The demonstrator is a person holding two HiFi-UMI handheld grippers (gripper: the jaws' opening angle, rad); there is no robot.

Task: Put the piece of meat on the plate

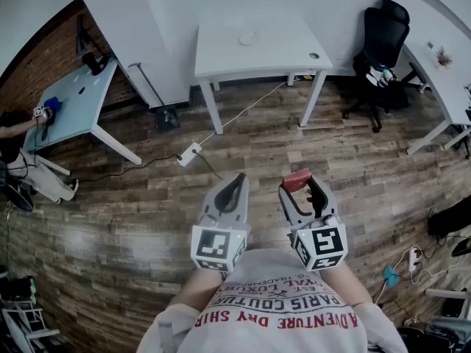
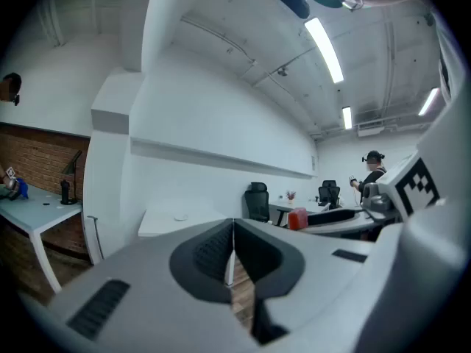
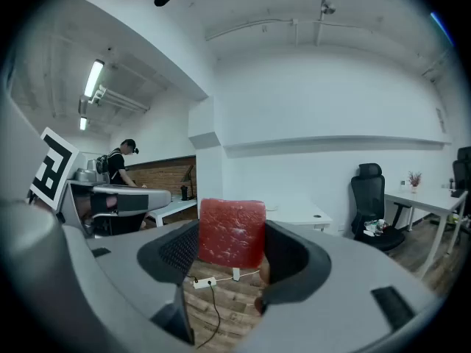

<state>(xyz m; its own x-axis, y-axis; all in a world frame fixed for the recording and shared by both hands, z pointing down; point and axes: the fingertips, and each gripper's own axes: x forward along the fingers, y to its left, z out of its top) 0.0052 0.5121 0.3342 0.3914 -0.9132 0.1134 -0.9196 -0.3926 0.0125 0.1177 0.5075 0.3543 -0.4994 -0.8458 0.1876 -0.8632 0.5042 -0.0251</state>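
Red slab of meat (image 1: 296, 179) is pinched at the tip of the right gripper (image 1: 298, 186) in the head view, held out over the wood floor (image 1: 110, 219) and well short of the white table (image 1: 221, 57) far ahead. The left gripper (image 1: 239, 177) is just beside it.

Left gripper view: jaws pressed together, nothing in them.

Right gripper view: the meat's clamped upright between both pads, with its top edge sticking up past them.

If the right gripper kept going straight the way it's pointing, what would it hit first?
Probably the white table across the room. Nothing stands between it and the right gripper, whose jaws hold the meat, though depth is hard to judge.
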